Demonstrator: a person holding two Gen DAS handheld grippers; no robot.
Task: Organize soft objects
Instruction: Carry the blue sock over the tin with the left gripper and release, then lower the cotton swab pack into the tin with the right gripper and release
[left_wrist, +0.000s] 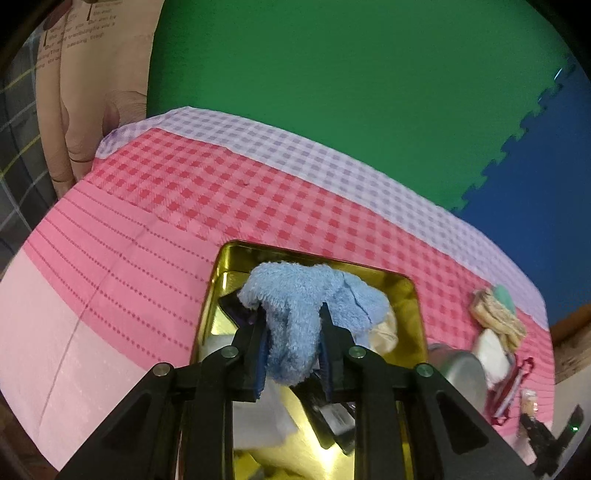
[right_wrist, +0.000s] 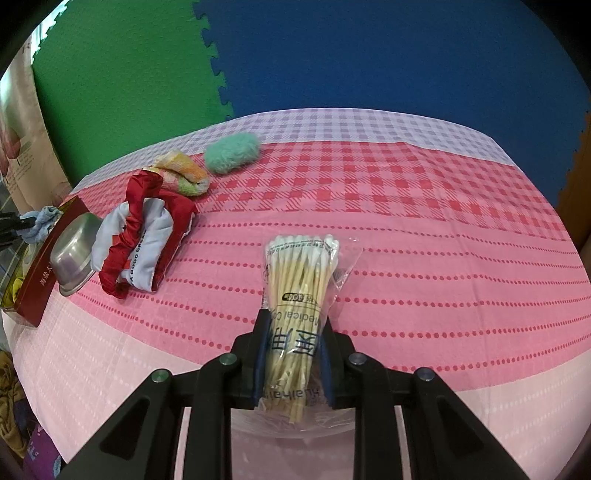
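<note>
My left gripper (left_wrist: 291, 325) is shut on a fluffy light blue cloth (left_wrist: 306, 306) and holds it over an open gold tin box (left_wrist: 410, 295) that holds white and cream soft items. My right gripper (right_wrist: 293, 328) is shut on a clear bag of cotton swabs (right_wrist: 299, 288) just above the pink tablecloth. A mint fuzzy roll (right_wrist: 232, 152), a folded orange-green cloth (right_wrist: 183, 172) and a red-and-white fabric bundle (right_wrist: 144, 240) lie on the table's left part. The blue cloth also shows at the far left of the right wrist view (right_wrist: 40, 223).
A steel bowl (right_wrist: 74, 254) lies tipped against the tin's red side (right_wrist: 37, 288). In the left wrist view the bowl (left_wrist: 461, 373) and cloths (left_wrist: 498, 314) lie right of the tin. Green and blue foam mats (right_wrist: 332, 55) cover the floor beyond the table edge.
</note>
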